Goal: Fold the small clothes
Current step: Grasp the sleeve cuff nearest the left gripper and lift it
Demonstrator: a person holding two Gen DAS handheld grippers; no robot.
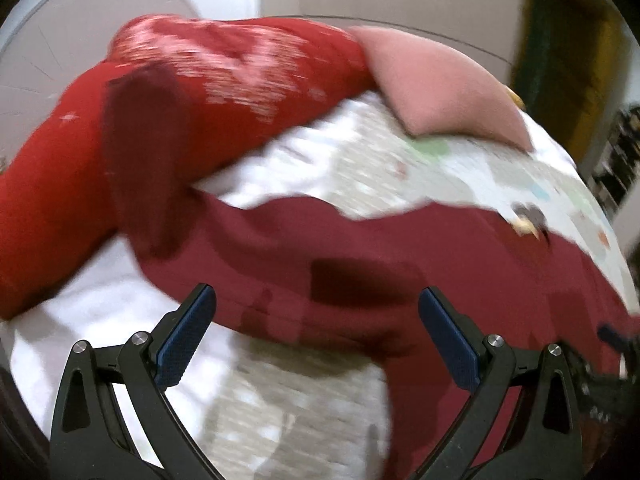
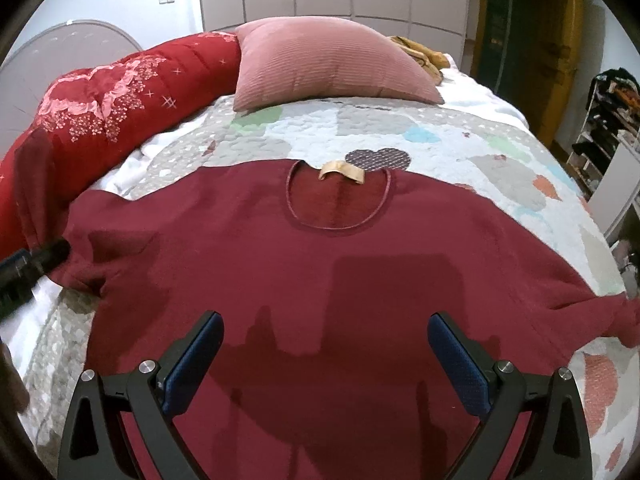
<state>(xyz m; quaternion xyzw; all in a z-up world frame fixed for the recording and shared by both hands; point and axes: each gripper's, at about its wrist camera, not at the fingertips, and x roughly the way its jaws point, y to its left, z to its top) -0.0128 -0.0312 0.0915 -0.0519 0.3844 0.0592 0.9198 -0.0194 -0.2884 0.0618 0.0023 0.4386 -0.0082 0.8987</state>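
Note:
A dark red top (image 2: pixel 320 264) lies spread flat on the bed, its round neckline with a tan label (image 2: pixel 342 171) at the far side. My right gripper (image 2: pixel 325 328) is open and empty, hovering over the garment's lower middle. My left gripper (image 1: pixel 316 304) is open and empty over the garment's left part (image 1: pixel 360 264); that view is blurred. The left gripper's dark body shows in the right wrist view (image 2: pixel 36 260) next to the left sleeve.
A patchwork quilt (image 2: pixel 440 140) covers the bed. A pink cushion (image 2: pixel 328 64) and a rolled red floral blanket (image 2: pixel 120 92) lie at the far side. Yellow cloth (image 2: pixel 424 56) sits behind the cushion. A shelf rack (image 2: pixel 612 120) stands at right.

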